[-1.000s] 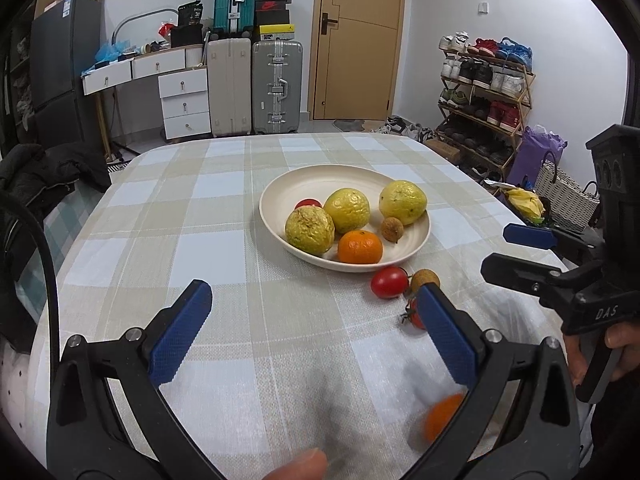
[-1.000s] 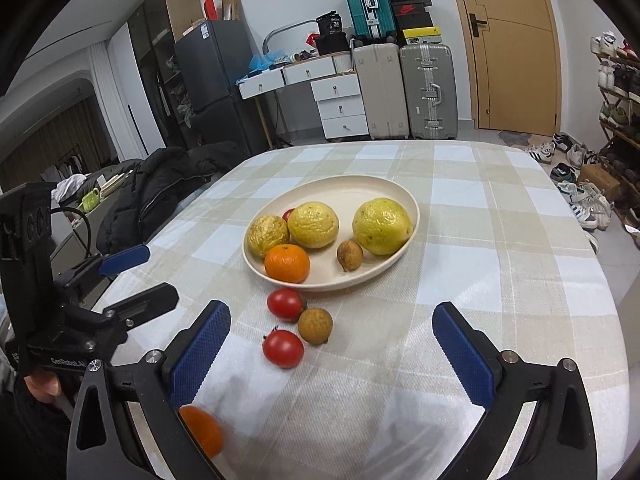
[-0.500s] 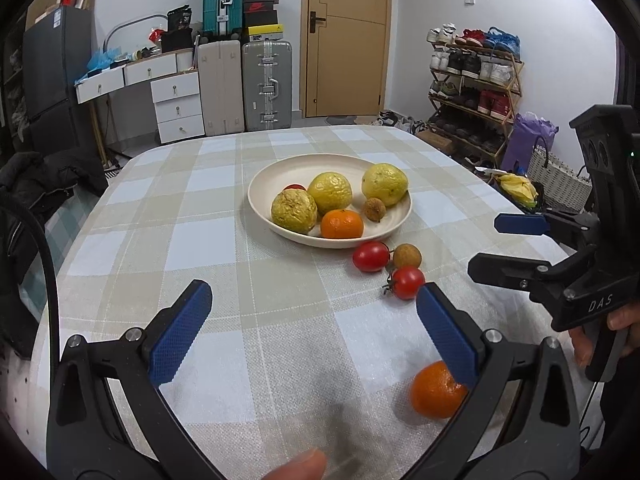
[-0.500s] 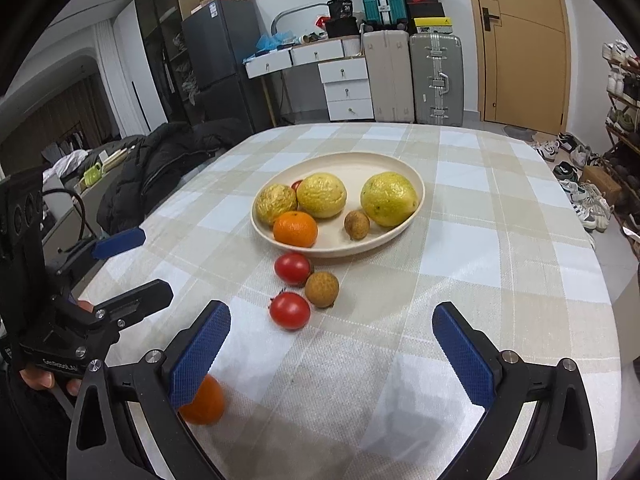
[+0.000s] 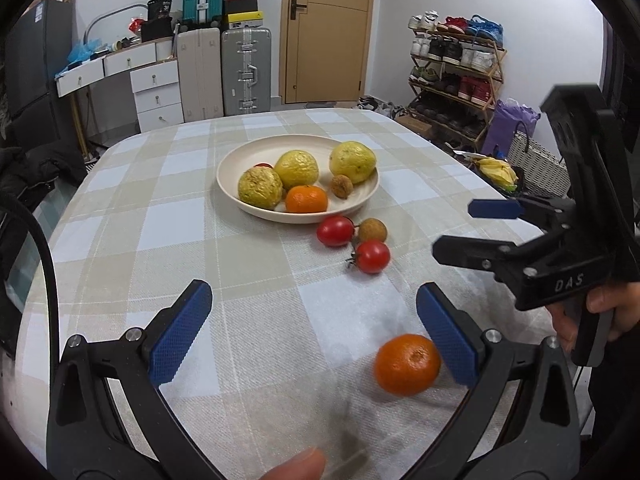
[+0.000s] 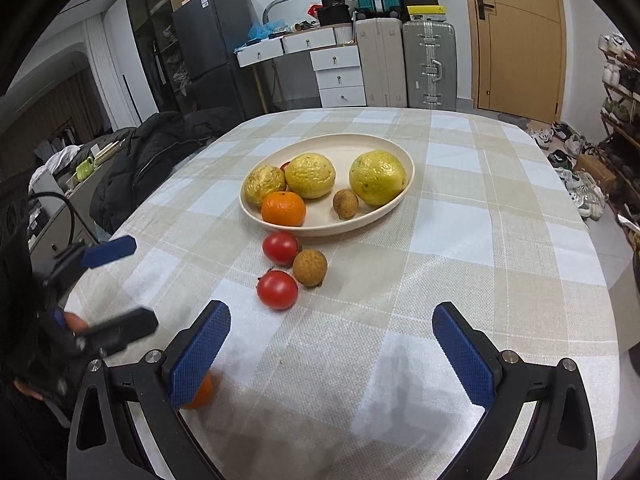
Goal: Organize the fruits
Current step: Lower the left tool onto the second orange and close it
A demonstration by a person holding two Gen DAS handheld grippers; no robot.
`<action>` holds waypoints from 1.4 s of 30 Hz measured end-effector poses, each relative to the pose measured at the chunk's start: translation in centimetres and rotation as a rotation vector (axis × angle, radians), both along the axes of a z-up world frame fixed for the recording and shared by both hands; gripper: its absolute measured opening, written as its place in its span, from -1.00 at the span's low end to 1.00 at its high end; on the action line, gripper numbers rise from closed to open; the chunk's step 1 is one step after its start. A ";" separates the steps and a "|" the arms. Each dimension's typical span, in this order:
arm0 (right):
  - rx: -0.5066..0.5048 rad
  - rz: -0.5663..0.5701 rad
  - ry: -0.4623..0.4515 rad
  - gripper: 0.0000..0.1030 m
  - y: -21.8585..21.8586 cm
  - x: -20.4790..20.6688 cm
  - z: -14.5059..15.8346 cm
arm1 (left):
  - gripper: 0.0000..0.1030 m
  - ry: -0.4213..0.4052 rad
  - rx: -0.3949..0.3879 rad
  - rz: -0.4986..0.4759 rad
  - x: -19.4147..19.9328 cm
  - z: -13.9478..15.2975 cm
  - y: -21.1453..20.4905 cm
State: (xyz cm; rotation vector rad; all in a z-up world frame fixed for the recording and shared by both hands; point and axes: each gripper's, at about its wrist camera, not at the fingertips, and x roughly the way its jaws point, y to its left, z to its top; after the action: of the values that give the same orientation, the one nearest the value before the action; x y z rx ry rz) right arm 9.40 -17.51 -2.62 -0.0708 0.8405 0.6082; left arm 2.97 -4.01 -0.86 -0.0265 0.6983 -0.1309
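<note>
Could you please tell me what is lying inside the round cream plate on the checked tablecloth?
The round cream plate holds three wrinkled yellow fruits, one orange mandarin and one small brown longan. A red fruit peeks out behind them, mostly covered.

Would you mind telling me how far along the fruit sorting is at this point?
Partly done. The plate already holds three yellow fruits, an orange, a small brown fruit and a partly hidden red one. Nothing is in hand: the left gripper and right gripper are both open and empty. Left on the tablecloth: two tomatoes, a brown fruit and a loose orange by the left gripper.
</note>
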 end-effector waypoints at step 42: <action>-0.052 0.036 0.018 1.00 0.7 -0.5 -0.8 | -0.23 0.136 -0.008 -0.240 -0.9 -2.5 -3.5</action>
State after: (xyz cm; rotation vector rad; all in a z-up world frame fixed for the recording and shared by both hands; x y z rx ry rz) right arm 8.92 -16.86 -3.44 -0.1285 0.8746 0.6218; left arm 2.10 -7.48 -3.37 0.0414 0.8353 -0.3651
